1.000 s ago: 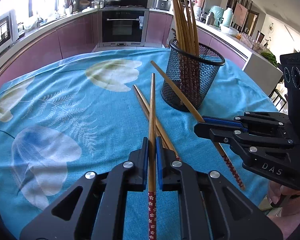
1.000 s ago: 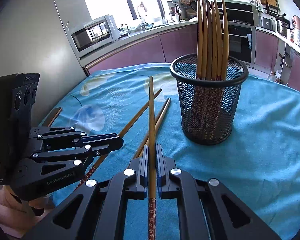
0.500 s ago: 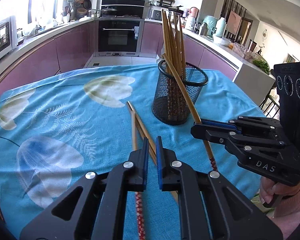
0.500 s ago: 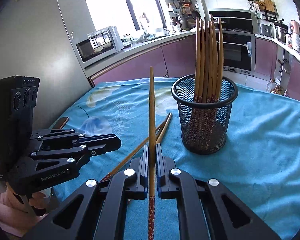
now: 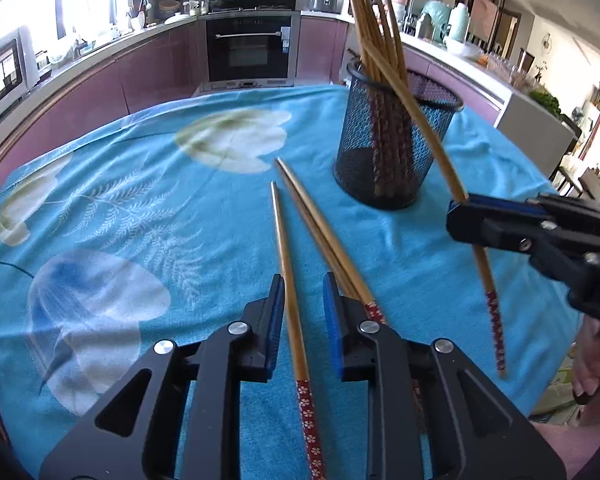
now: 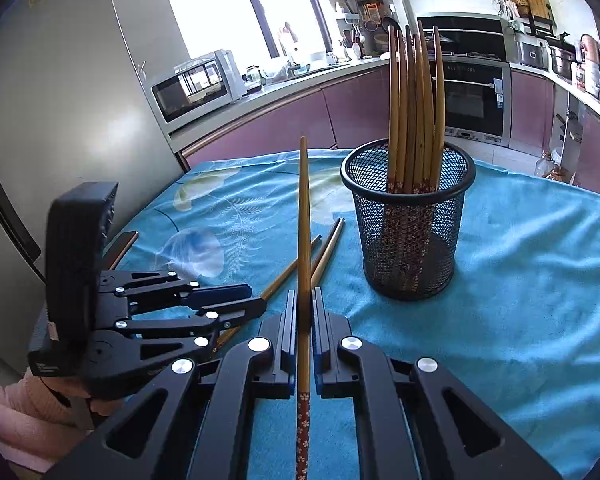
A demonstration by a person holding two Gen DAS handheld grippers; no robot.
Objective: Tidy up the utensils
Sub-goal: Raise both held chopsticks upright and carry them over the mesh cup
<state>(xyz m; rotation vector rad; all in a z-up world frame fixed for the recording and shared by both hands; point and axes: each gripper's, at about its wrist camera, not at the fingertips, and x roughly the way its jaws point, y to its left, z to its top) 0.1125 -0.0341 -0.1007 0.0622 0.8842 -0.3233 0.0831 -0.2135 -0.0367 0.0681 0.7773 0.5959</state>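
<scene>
On the left, the left claw (image 5: pixel 300 312) hangs low over the blue-clothed surface (image 5: pixel 148 184) with its jaws opening; a loose chopstick (image 5: pixel 286 264) runs between the blue pads, but they stand clear of it on both sides, so it lies on the cloth rather than in a grip. Just beside it, under the right-hand pad, a pair of chopsticks (image 5: pixel 320 232) lies close together, tips pointing away toward the mesh cup (image 5: pixel 384 152), which stands upright further back and to the right with a bundle of chopsticks leaning inside it. Further right, the right claw (image 6: pixel 304 320) is clamped together on a held chopstick (image 6: pixel 304 216), gripping it near the patterned red end so the long bare wooden tip rises up and forward, near the cup. These sticks look light, thin and rigid, with a smooth finish that probably slides easily between flat pads and rolls on the cloth. A hold around the thicker patterned end seems sensible, since it leaves the slim tip free to steer into the cup's mouth; a grip too far from the middle may let the stick pivot, so the pinch likely needs to be firm and square across the shaft.
</scene>
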